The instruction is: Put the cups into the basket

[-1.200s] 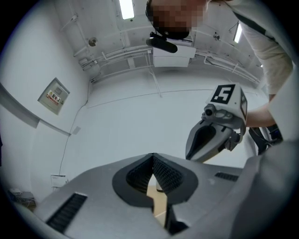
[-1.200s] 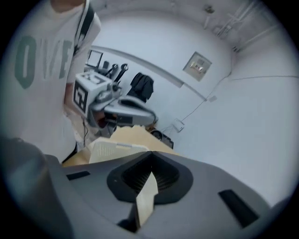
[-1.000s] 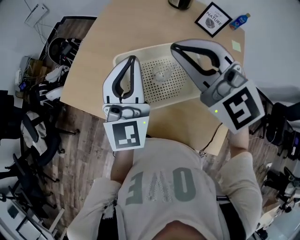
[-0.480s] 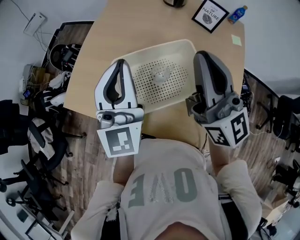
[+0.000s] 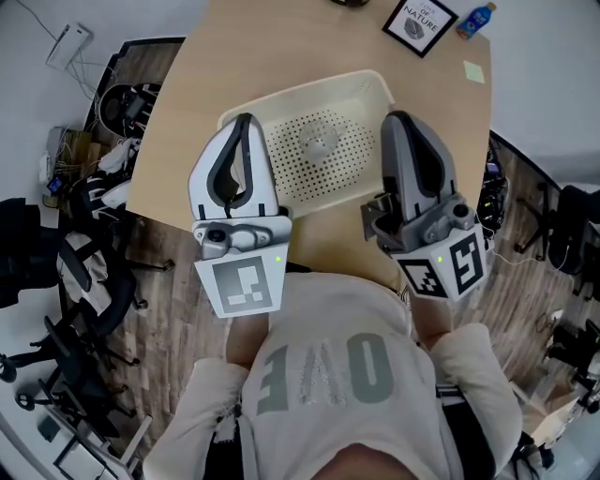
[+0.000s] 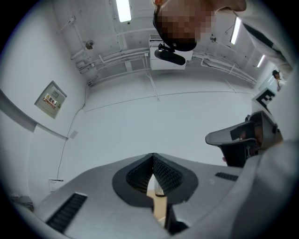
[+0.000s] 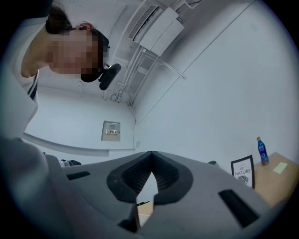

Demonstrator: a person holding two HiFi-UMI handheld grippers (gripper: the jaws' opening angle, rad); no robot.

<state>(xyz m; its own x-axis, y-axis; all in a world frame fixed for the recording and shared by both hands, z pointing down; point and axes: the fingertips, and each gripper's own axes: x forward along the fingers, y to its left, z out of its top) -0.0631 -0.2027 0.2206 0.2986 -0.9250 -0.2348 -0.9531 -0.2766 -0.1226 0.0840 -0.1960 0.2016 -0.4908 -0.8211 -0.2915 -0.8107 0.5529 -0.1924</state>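
Right gripper rolled; jaws pressed together, empty, on it and left gripper; I saw pale cup in cream perforated plastic basket; none outside.

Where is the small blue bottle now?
In the head view, the blue bottle is at the far right corner of the table, just right of the framed picture.

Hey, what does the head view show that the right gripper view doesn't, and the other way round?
Only the head view: the cream perforated plastic basket with what looks like a clear cup inside, and the left gripper. Only the right gripper view: the grey wall panel and the white ceiling air conditioner. Both: the black-framed picture, small blue bottle, light wooden table and the right gripper, jaws shut.
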